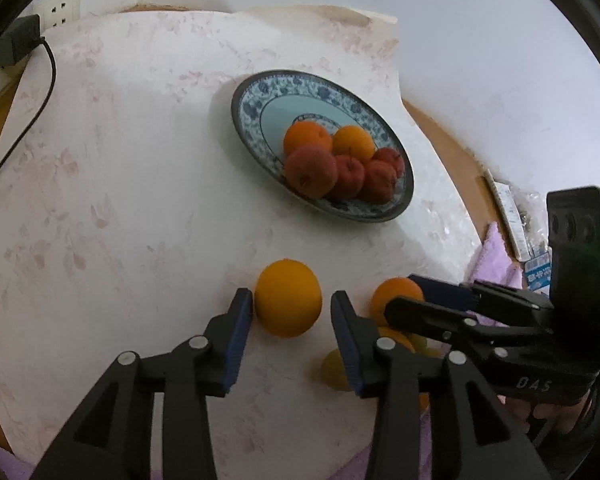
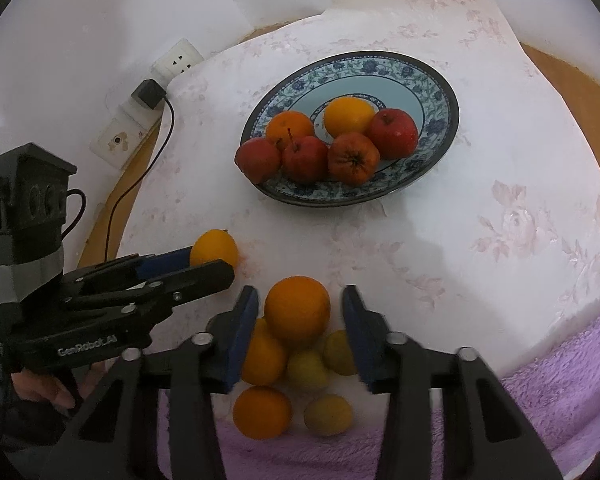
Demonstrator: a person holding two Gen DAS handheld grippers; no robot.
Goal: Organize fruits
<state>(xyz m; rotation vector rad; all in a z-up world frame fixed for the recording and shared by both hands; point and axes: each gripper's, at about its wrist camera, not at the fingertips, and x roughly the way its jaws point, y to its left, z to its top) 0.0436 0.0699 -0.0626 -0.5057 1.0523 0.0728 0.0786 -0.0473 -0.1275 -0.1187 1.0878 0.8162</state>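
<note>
A blue-patterned plate [image 1: 256,92] [image 2: 440,80] holds two oranges and several red apples [image 2: 352,158]. In the left wrist view my left gripper [image 1: 292,312] is open around a loose orange [image 1: 288,298] on the table; the left pad touches it. In the right wrist view my right gripper [image 2: 300,316] is open around another orange [image 2: 298,308] that tops a pile of oranges and yellow fruits [image 2: 306,368]. The left gripper also shows in the right wrist view [image 2: 208,260], beside its orange [image 2: 214,246]. The right gripper also shows in the left wrist view [image 1: 404,296].
The table carries a white floral cloth [image 2: 500,220] with a purple fleece [image 2: 560,380] at its near edge. A wall socket with a black plug and cable [image 1: 16,44] stands at the back left. Boxes [image 1: 512,220] lie off the table's right side.
</note>
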